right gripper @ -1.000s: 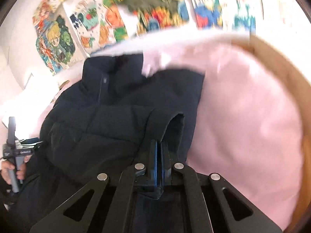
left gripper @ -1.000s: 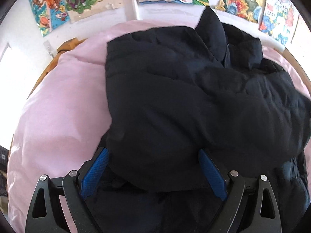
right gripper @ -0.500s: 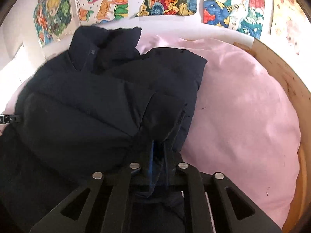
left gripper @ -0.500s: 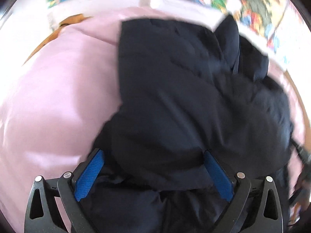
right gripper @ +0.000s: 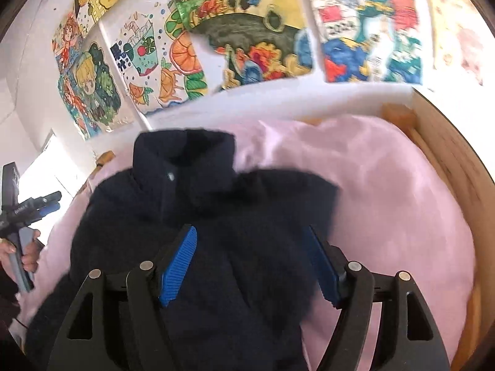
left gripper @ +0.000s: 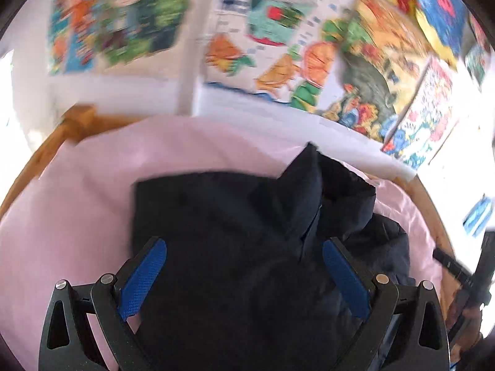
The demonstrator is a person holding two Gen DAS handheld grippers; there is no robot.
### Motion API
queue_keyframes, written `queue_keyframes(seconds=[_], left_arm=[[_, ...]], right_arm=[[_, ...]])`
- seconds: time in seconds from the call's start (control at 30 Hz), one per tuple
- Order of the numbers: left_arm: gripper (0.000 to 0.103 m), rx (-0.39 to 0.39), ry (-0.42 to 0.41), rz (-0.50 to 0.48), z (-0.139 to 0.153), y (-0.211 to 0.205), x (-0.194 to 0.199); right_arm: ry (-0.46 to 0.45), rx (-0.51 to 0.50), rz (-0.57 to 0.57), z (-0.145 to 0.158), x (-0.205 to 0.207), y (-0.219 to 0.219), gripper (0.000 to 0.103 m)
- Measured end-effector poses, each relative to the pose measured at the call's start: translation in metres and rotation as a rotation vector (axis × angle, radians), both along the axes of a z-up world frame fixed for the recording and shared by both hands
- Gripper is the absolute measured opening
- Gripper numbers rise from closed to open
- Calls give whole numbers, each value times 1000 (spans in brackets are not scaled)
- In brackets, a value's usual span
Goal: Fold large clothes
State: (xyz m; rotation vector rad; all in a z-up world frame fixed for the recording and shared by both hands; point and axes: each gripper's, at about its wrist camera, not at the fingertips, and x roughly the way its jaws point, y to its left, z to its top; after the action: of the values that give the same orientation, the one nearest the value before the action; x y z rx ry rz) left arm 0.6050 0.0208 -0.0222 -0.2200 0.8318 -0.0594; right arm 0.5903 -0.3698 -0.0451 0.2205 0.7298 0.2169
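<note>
The navy puffer jacket [right gripper: 198,247] sits bunched mid-bed on the pink duvet [right gripper: 386,216], sides folded in, collar toward the drawings on the wall (still lumpy, so I'd guess another fold is left). Left tongs [left gripper: 244,278] are wide apart, holding nothing. Right tongs [right gripper: 250,266], clamped on the fabric a second ago, are opening, pads off the cloth.

Left gripper [left gripper: 244,275] agape, right gripper [right gripper: 250,266] opening

Matt, puffy dark cloth jacket [right gripper: 201,222] on soft pink bedding [right gripper: 386,201] — wood bed frame [right gripper: 458,167], paper drawings [right gripper: 241,31], tool pads [right gripper: 179,262] ribbed blue.
</note>
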Motion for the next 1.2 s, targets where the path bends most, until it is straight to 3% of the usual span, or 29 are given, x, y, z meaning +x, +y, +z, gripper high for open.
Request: queue_keyframes(seconds=[0.13,0.33,0.4,0.43,0.47,0.5,0.57,0.63,0.67,0.83,1.0,1.2], left_arm=[[102,28,-22,-106,-1,-38,47],[102,104,-19,-123,-18,-74,94],[100,106,-34,-123,-24,-78,104],[90,109,-43,-117,-27,-79,107],[76,116,-49,-103,-29,-80,110],[69,125,-46,-84,-30,-80,114],[35,114,-32,-75,-31,-79,119],[17,101,-14,-76,-32,-79,121],[12,114,-18,-65,-31,-80,117],[9,158,-66,-73,-4,-74,59],[8,184,-63,-146,28,-58,-25],[8,150,-80,-161,31,-49,-100]], right_arm=[[5,74,-3,1,60,27,67],[20,152,-39,-34,119,59,67],[18,183,-49,-45,132,65,63],[11,192,-58,-49,136,67,59],[-2,199,-74,-52,138,69,47],[-22,209,-93,-54,139,70,36],[-41,218,-113,-55,140,71,27],[-58,223,-118,-57,137,72,19],[-67,225,-112,-56,133,72,15],[-123,190,-47,-32,95,65,12],[-177,45,59,5,26,60,10],[-190,-219,161,36,-66,78,7]])
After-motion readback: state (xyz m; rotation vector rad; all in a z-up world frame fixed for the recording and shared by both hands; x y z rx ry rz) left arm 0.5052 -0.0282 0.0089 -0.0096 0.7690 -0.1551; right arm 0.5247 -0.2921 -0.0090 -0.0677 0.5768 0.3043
